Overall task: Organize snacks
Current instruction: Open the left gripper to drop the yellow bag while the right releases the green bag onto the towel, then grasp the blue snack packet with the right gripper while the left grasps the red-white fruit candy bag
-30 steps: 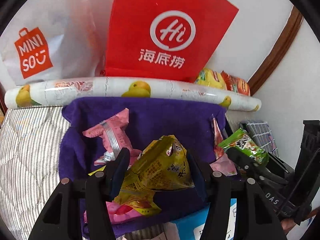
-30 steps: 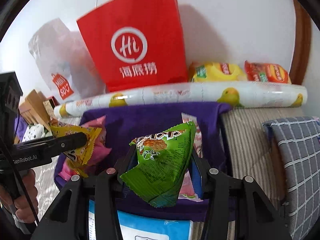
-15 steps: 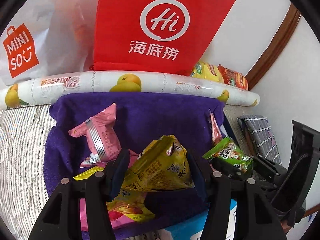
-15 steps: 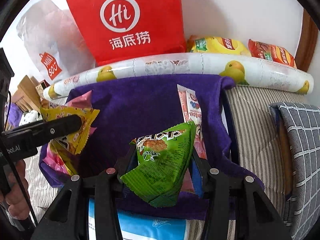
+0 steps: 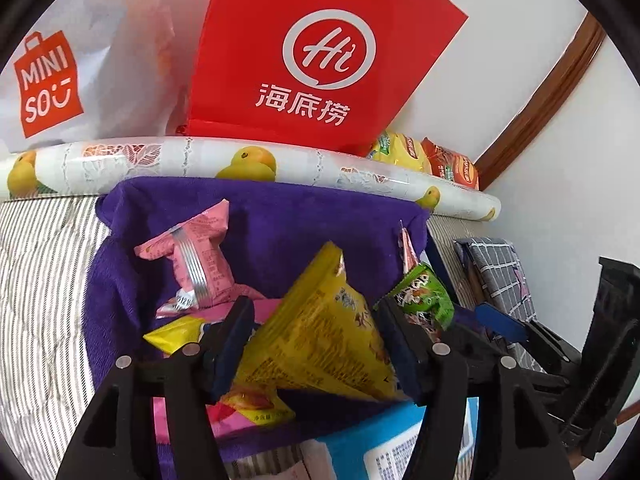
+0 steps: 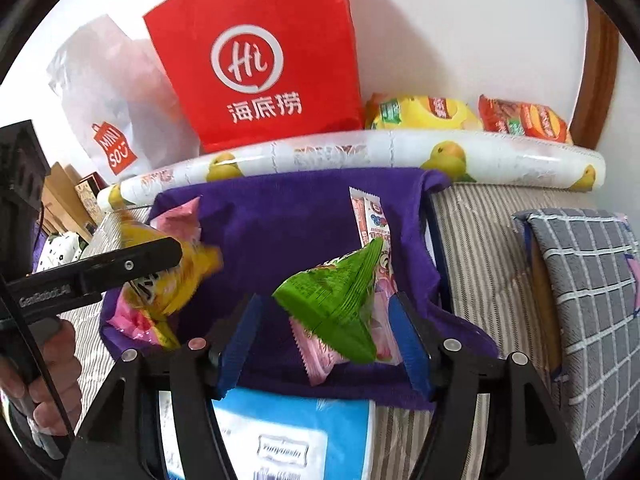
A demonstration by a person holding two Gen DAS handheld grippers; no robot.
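We log the left gripper [image 5: 316, 344] over the purple cloth bin [image 5: 280, 220], jaws spread. The yellow snack packet [image 5: 324, 340] sits in the gap between them, tilted with one corner up; we cannot tell whether the pads press it. In the right wrist view this packet appears blurred at the left gripper's tip, above the bin's left side. The right gripper [image 6: 326, 340] has its blue-padded jaws wide apart. The green snack packet [image 6: 336, 300] lies loose between them without touching either pad, resting on pink wrappers [image 6: 320, 352] against the bin's right wall. A pink packet [image 5: 196, 256] leans inside the bin at back left. Behind the bin we note a fruit-print roll [image 6: 360, 156], a red Hi bag [image 6: 256, 56] and a white Miniso bag [image 6: 108, 112].
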